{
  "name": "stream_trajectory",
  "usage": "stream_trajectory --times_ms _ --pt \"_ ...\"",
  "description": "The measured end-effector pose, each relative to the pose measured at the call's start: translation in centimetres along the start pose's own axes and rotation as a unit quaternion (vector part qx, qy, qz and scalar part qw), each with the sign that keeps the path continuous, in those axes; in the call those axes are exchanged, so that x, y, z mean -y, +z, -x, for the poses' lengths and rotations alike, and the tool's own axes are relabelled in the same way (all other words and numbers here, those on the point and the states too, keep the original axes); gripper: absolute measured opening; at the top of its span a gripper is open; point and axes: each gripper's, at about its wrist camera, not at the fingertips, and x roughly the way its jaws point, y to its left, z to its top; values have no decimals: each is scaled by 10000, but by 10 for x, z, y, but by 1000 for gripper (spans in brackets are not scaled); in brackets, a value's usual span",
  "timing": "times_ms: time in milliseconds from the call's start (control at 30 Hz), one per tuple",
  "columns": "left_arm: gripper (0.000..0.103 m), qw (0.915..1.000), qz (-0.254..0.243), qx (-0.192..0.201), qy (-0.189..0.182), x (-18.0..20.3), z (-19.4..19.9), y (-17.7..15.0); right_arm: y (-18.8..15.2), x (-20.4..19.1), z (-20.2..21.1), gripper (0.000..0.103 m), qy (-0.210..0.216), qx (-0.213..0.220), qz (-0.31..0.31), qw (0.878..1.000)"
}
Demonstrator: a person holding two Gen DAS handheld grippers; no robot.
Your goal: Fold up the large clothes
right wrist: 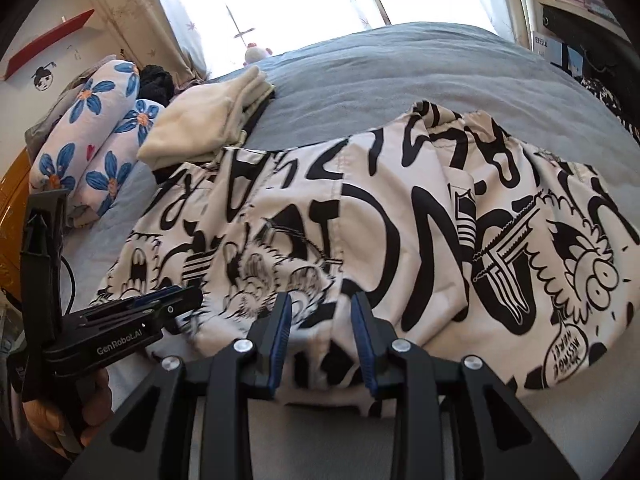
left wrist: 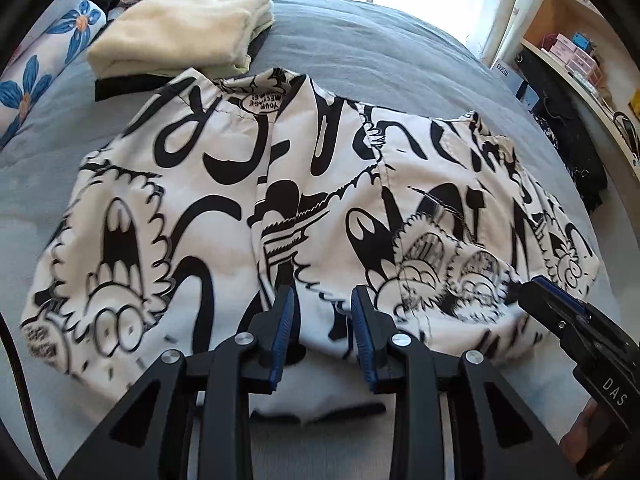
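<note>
The printed garment lies folded on the grey bed, its near edge at both grippers. The left gripper and right gripper hover with jaws parted, gripping nothing. Cream towels sit far left.

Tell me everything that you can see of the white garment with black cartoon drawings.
The white garment is thin woven cloth printed with black cartoon faces, letters and speech bubbles. It lies spread, with seams and folds, on the grey bed cover. Its far edge reaches a folded cream stack. Both hand-held grippers' open fingers stand at its near edge.
</note>
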Motion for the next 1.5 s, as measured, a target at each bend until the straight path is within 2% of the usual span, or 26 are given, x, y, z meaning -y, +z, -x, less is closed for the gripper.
stream_trajectory --times_ms 67,200,567,667,767,800,900,1133,1300,1400,1500 --pt "34 10000 -26 23 21 -1 10 -4 -3 -7 10 31 -34 57 69 10000" --pt "50 9998 -6 173 83 -9 39 -15 -8 -18 26 31 -8 175 180 9997" --pt "53 9993 208 315 -25 -37 93 -44 -18 -46 62 31 134 476 317 9983" --pt "58 9987 356 334 -164 -46 101 -51 -20 -54 71 31 110 582 386 9975" --pt "61 9946 690 409 -659 -65 106 -62 -22 -62 74 32 85 650 458 9968" --pt "62 9912 872 422 -907 -75 106 -67 -22 -64 74 33 75 666 471 9966" --pt "62 9827 1257 353 -1313 -94 96 -78 -23 -67 73 35 27 689 484 9964" --pt "62 9695 1831 432 -1569 -129 58 -100 -23 -71 58 35 29 534 520 9972" --pt "62 9587 2224 560 -1683 -144 32 -98 -21 -69 48 35 33 445 509 9977" --pt "62 9599 2136 784 -1636 -144 22 -88 -19 -66 41 35 19 386 496 9980" --pt "62 9606 2133 814 -1583 -145 8 -77 -16 -63 34 35 3 357 494 9981"
